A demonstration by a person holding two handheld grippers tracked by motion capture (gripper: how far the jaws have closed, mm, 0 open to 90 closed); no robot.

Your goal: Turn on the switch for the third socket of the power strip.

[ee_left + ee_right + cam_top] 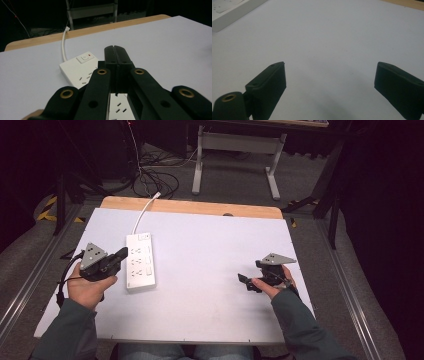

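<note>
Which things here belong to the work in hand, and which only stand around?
Belong to the work:
power strip, beside the shut left gripper
its white cable
right gripper, jaws open

Only around:
desk frame
floor cables

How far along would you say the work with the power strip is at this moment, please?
Done: nothing on the power strip looks altered; it lies flat on the white table, no plug in its sockets. In hand: the left tool, jaws shut and empty, hovers over the strip, pointing toward its switch. Left: any contact with the switch; the right tool waits open and apart above bare table.
</note>
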